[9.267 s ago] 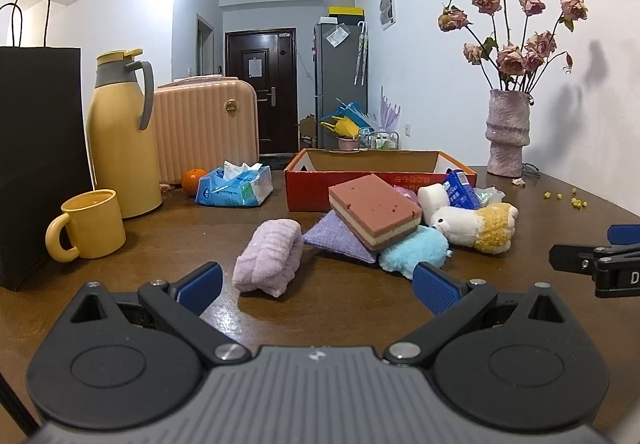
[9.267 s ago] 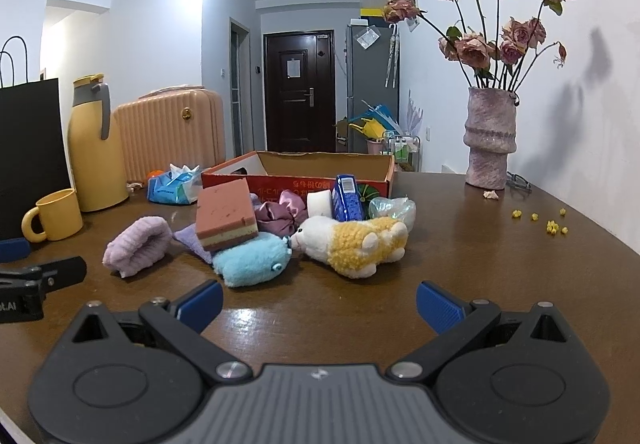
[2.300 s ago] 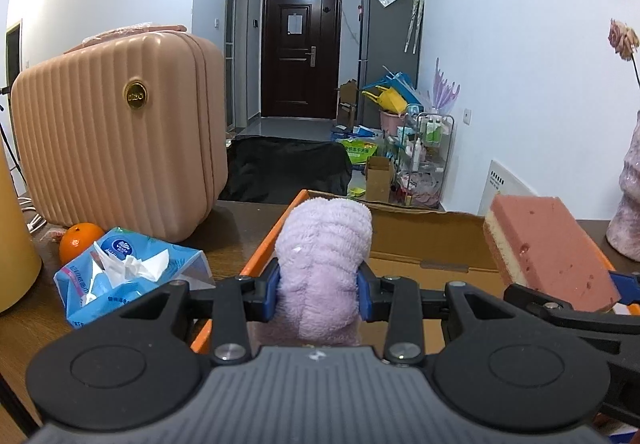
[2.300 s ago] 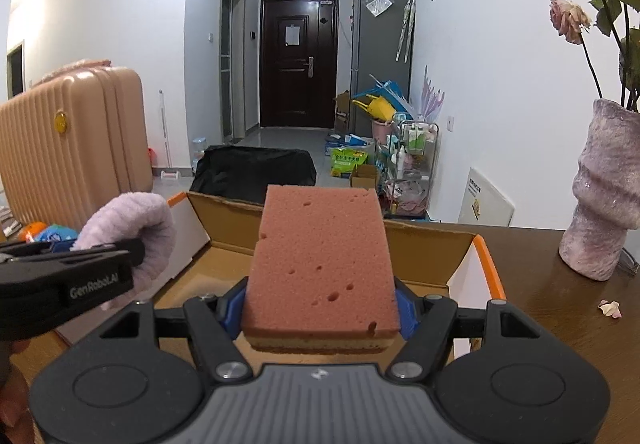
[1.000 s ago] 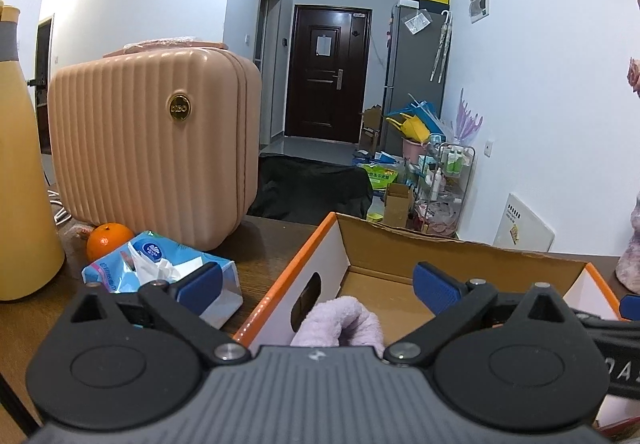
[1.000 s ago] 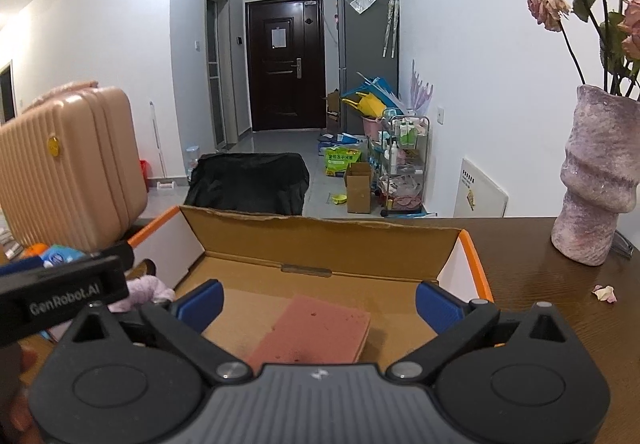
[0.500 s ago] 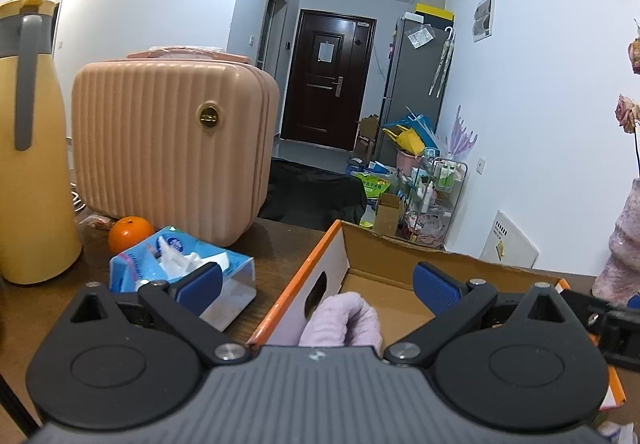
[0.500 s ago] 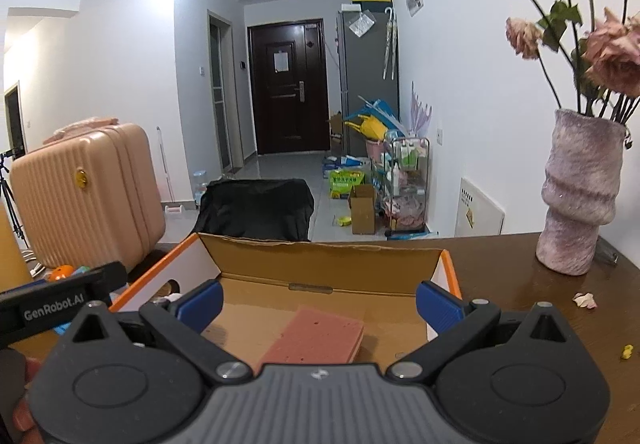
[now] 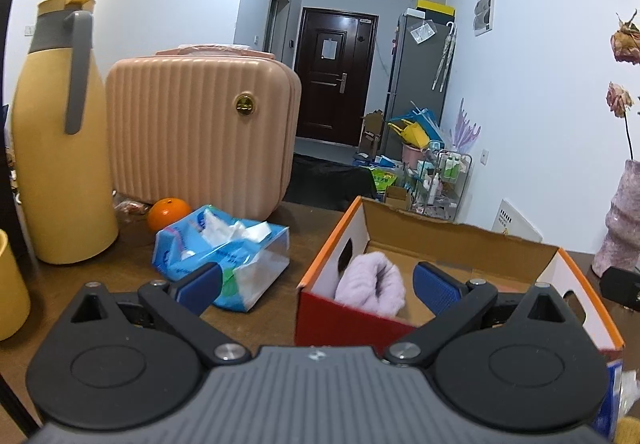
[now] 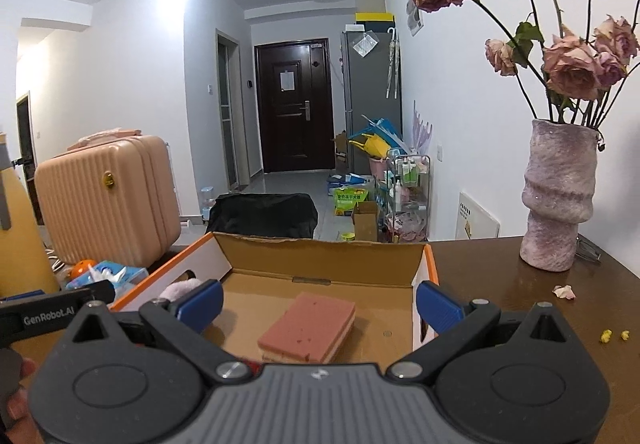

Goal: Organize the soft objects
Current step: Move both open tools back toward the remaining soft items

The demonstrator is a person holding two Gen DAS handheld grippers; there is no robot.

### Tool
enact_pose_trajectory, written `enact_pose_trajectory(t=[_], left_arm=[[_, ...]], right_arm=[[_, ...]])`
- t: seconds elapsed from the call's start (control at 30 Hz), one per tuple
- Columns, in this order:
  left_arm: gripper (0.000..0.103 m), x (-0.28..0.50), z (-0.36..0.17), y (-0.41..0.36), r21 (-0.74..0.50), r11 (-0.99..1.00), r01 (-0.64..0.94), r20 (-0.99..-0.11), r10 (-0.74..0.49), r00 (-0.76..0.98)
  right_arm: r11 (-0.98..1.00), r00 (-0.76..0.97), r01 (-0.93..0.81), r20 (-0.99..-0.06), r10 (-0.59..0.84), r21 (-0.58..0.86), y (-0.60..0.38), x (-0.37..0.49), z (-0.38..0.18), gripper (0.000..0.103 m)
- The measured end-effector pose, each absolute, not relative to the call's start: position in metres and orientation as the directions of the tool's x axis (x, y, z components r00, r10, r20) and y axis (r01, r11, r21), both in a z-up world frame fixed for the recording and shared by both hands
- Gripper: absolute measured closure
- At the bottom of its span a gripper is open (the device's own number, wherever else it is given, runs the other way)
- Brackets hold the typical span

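Note:
An orange-rimmed cardboard box (image 9: 460,240) (image 10: 320,248) stands on the brown table. A rolled lilac towel (image 9: 370,288) lies in its left end; only a bit of that towel (image 10: 180,288) shows in the right wrist view. A pink sponge (image 10: 308,326) lies flat on the box floor. My left gripper (image 9: 316,286) hangs open near the box's near-left corner, holding nothing. My right gripper (image 10: 318,304) is open too, over the box's near edge, with the sponge lying free between and beyond its fingers.
Left of the box lie a blue tissue pack (image 9: 224,260), an orange (image 9: 168,212), a pink suitcase (image 9: 200,131), a yellow flask (image 9: 60,131) and a yellow mug (image 9: 12,292). A vase of dried roses (image 10: 558,199) stands at the right, with petals (image 10: 564,291) on the table.
Both grippers let go of the towel and the sponge inside the box, and have since drawn back and up from it, standing open. The towel and sponge stay in the box.

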State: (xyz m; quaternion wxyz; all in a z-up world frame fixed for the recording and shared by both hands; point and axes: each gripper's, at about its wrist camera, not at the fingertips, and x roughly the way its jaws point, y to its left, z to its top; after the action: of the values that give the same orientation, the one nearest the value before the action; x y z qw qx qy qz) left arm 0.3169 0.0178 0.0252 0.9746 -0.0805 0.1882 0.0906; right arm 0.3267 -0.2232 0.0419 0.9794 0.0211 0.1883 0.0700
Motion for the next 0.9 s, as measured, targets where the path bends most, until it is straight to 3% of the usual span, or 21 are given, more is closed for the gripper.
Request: enact_pose_trajectory(t=[0.9], left_arm=[[0.000, 0.212, 0.014, 0.024, -0.055, 0.987, -0.150, -0.394, 0.116, 0.912]], right_arm=[[0.987, 0.923, -0.161, -0.354, 0.151, 0.000, -0.230, 0.223, 0.005, 0.000]])
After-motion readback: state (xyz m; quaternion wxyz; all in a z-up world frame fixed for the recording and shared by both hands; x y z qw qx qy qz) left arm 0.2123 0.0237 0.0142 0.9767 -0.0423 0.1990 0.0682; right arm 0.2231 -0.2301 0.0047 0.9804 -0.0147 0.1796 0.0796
